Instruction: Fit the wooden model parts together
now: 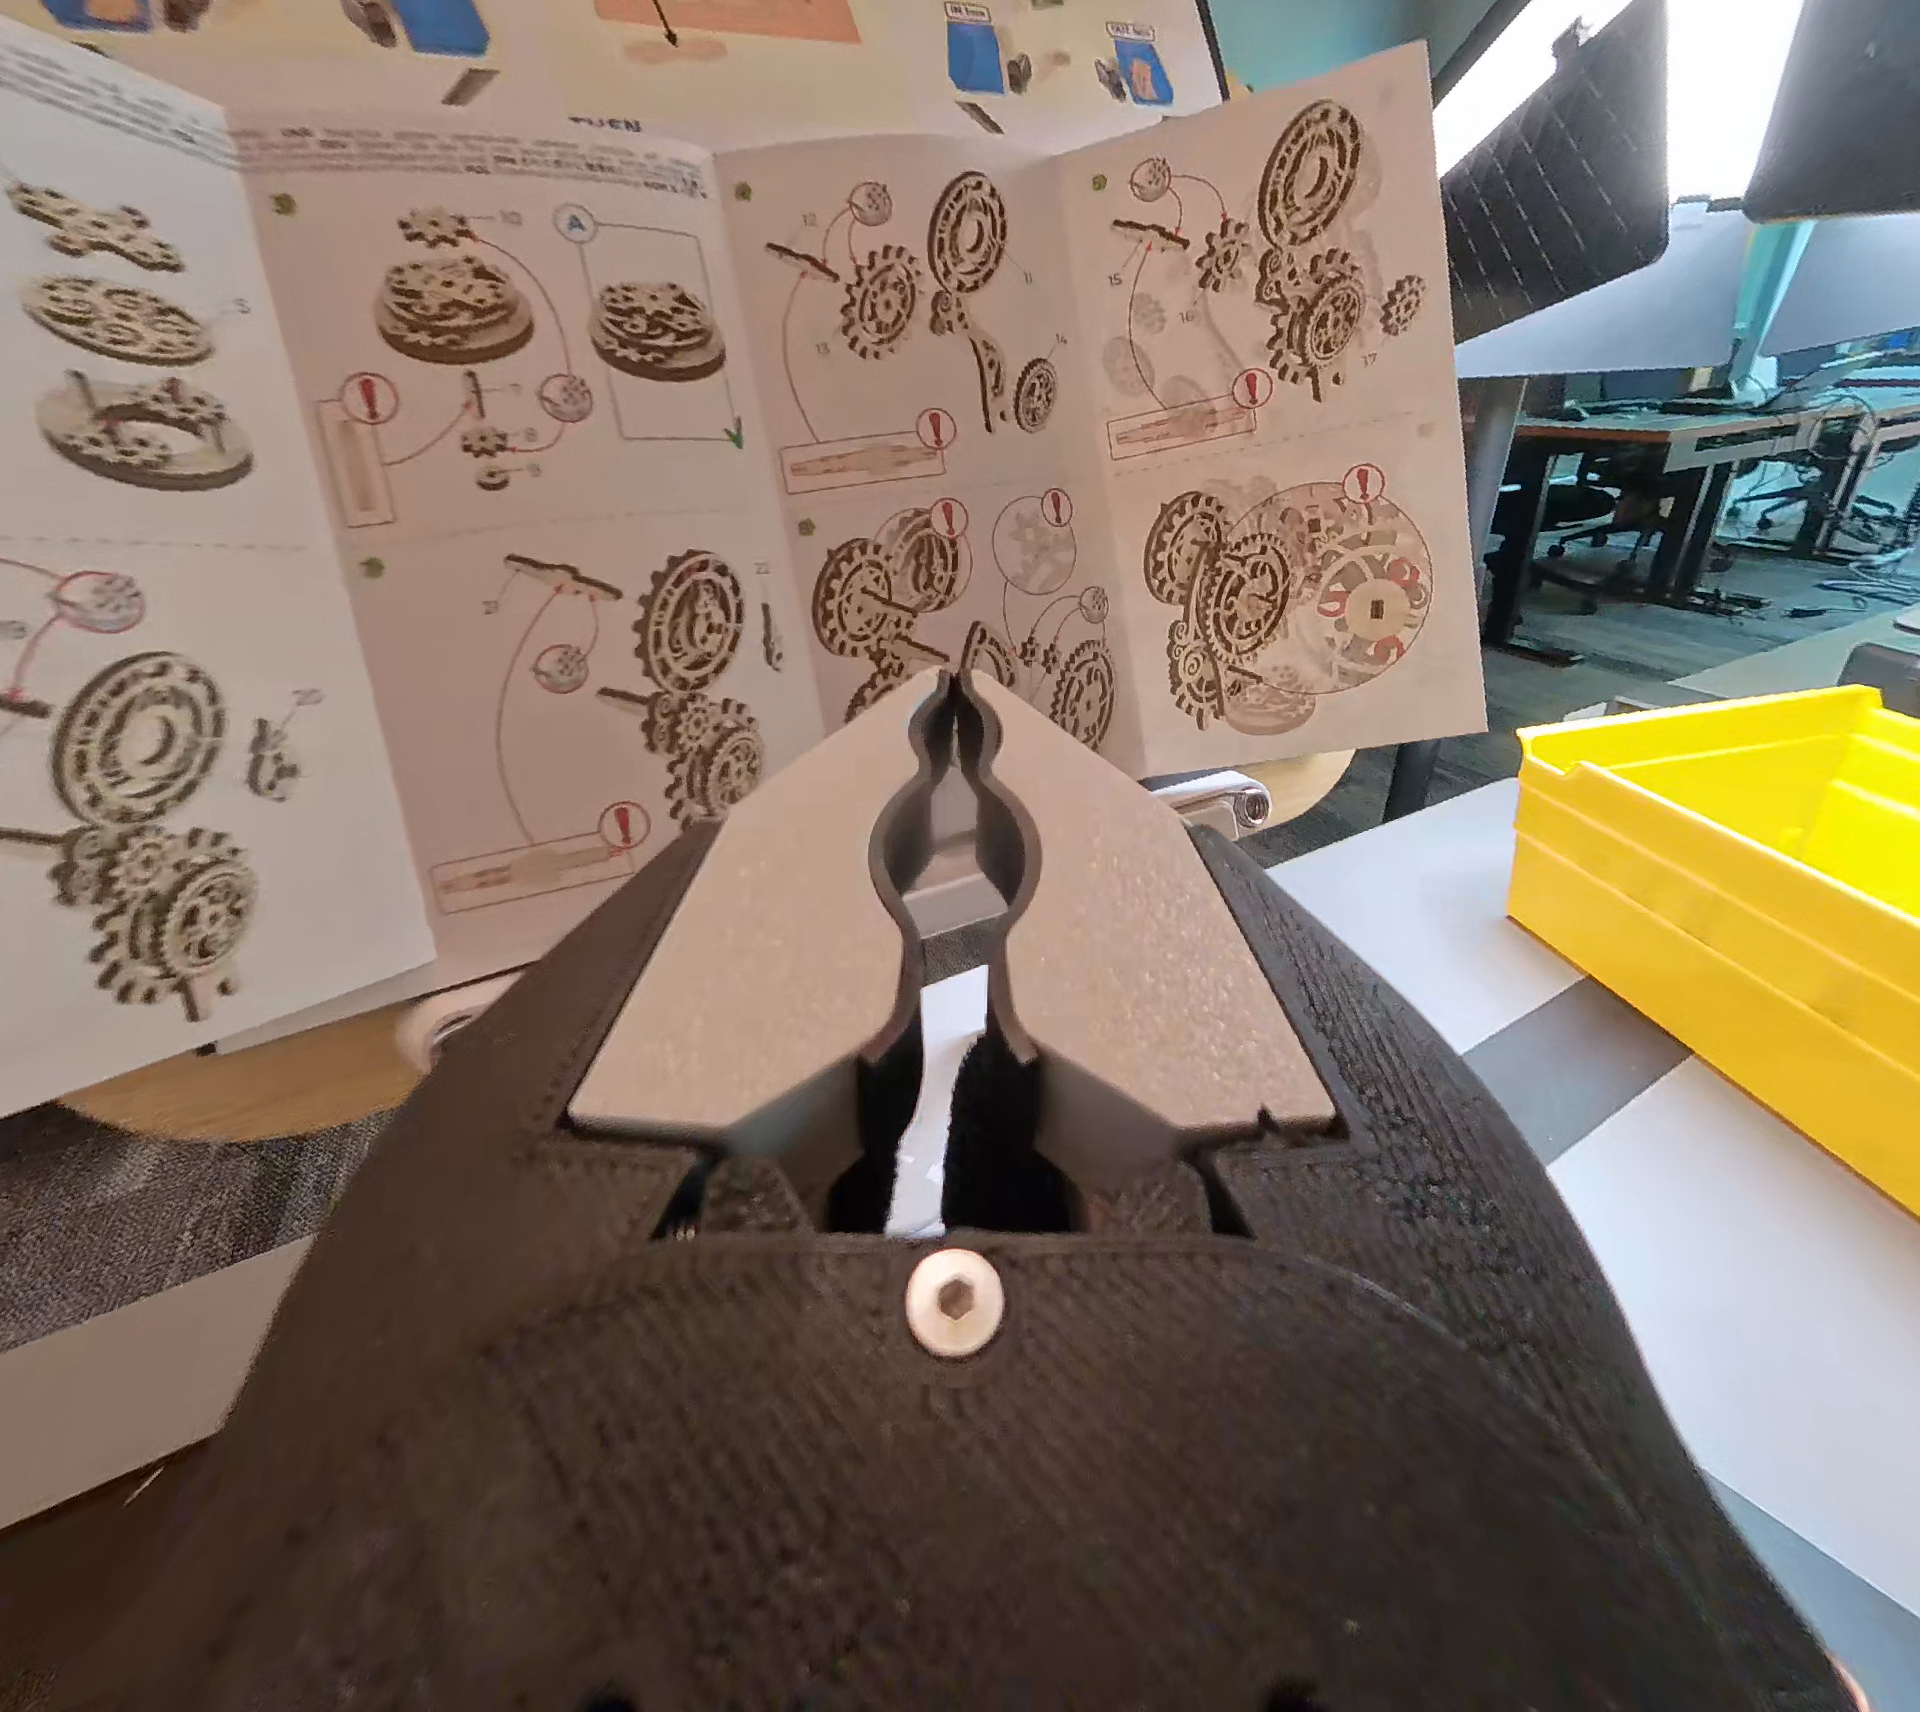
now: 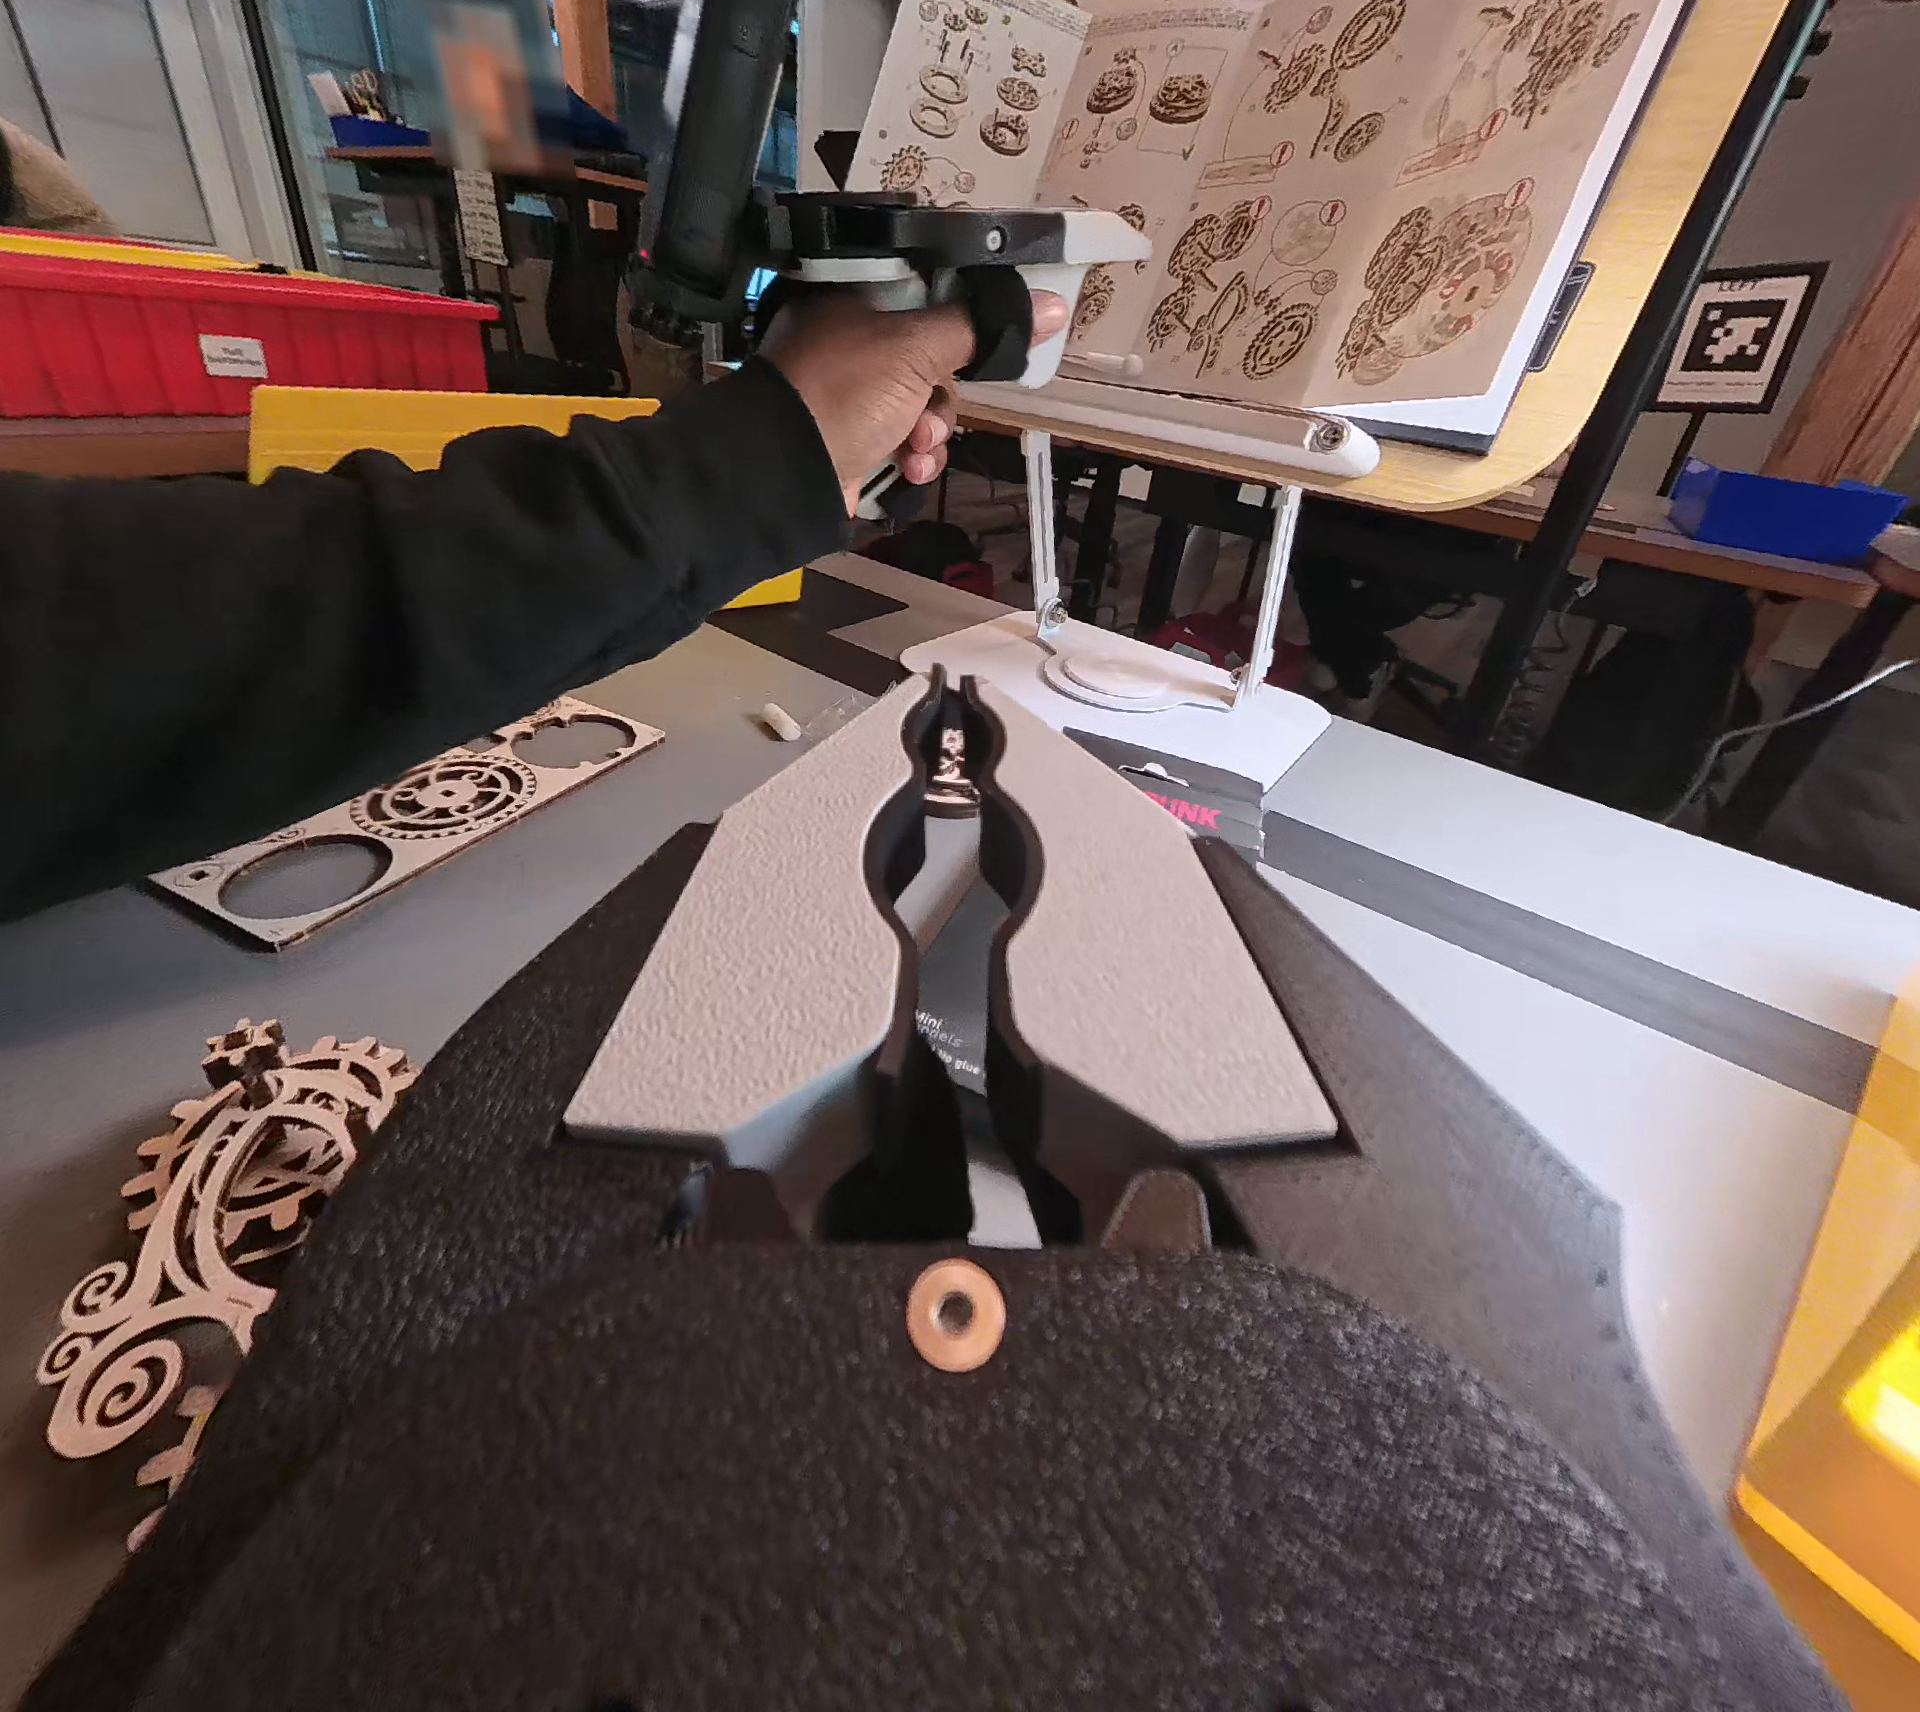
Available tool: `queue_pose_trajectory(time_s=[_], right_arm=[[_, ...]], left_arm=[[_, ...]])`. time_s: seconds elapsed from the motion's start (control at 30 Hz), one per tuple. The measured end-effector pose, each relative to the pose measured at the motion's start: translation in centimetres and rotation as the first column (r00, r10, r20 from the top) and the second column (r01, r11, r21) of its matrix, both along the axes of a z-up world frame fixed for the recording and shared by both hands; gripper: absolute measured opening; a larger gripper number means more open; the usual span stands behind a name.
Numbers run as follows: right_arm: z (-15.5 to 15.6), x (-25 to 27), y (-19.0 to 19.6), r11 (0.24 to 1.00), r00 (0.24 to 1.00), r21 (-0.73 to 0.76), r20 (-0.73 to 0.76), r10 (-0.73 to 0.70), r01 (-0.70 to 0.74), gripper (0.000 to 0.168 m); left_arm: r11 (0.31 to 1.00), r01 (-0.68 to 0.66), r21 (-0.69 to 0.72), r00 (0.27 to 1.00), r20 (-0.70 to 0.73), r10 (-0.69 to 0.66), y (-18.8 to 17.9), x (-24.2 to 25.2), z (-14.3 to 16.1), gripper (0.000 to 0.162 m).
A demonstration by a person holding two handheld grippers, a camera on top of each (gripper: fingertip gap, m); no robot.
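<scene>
My right gripper (image 2: 954, 688) is shut on a small laser-cut wooden part (image 2: 952, 758) pinched just behind its tips, held above the grey table. A partly built wooden gear model (image 2: 223, 1215) with scrollwork lies at the lower left, half hidden by the gripper body. A plywood sheet (image 2: 416, 815) with punched-out holes lies farther left. My left gripper (image 1: 958, 688) is shut and empty, raised in front of the open instruction booklet (image 1: 1039, 415). In the right wrist view a hand holds that left gripper (image 2: 1127, 244) up against the booklet (image 2: 1351, 156).
The booklet rests on a wooden board on a white stand (image 2: 1122, 686). A black packet (image 2: 1195, 815) lies in front of the stand base. A yellow bin (image 1: 1714, 883) sits at the right, also in the right wrist view (image 2: 1849, 1350). A red bin (image 2: 208, 332) is at the far left. The left gripper's tips are roughly 25 cm from the right gripper's. From my right tips it is roughly 15 cm to the partly built wooden gear model (image 2: 223, 1215); from my left, 40 cm.
</scene>
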State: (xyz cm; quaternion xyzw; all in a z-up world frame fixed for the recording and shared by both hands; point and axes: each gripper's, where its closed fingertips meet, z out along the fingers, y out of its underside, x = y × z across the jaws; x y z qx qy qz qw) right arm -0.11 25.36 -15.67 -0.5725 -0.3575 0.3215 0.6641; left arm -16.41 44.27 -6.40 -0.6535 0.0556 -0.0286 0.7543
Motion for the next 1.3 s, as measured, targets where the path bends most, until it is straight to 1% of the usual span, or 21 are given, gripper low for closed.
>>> queue_pose_trajectory(time_s=[0.17, 0.3, 0.67, 0.77, 0.97, 1.1, 1.3], right_arm=[[-0.3, -0.2, 0.6, 1.0, 1.0, -0.026, -0.015, 0.005, -0.006, 0.006], [-0.7, -0.5, 0.9, 0.999, 1.0, -0.049, -0.02, 0.015, -0.016, 0.014], [-1.2, -0.7, 0.7, 0.997, 0.999, -0.067, -0.011, 0.038, -0.039, 0.015], [-1.3, -0.9, 0.5, 0.997, 0.999, -0.068, -0.001, 0.048, -0.048, 0.015], [-1.5, -1.2, 0.4, 0.996, 0.998, -0.065, 0.013, 0.056, -0.055, 0.014], [-1.7, -1.3, 0.3, 0.996, 0.998, -0.069, 0.019, 0.061, -0.059, 0.014], [-1.9, -1.4, 0.3, 0.995, 0.997, -0.08, 0.025, 0.068, -0.065, 0.013]], left_arm=[[0.999, 0.041, -0.013, 0.999, 0.015, -0.04, 0.4, 0.8, -0.8, 0.0], [0.997, 0.07, -0.014, 0.998, -0.002, -0.07, 0.5, 1.7, -1.3, 0.001], [0.996, 0.087, 0.001, 0.996, -0.012, -0.087, 1.0, 2.4, -1.1, 0.013], [0.995, 0.099, -0.009, 0.995, -0.017, -0.099, 1.2, 2.6, -1.1, 0.012], [0.994, 0.106, -0.024, 0.994, -0.03, -0.106, 1.9, 2.6, -1.4, 0.003], [0.994, 0.104, -0.02, 0.993, -0.048, -0.105, 2.2, 2.5, -1.3, 0.0], [0.999, 0.036, -0.033, 0.999, -0.03, -0.037, 2.1, 0.6, -1.8, 0.0]])
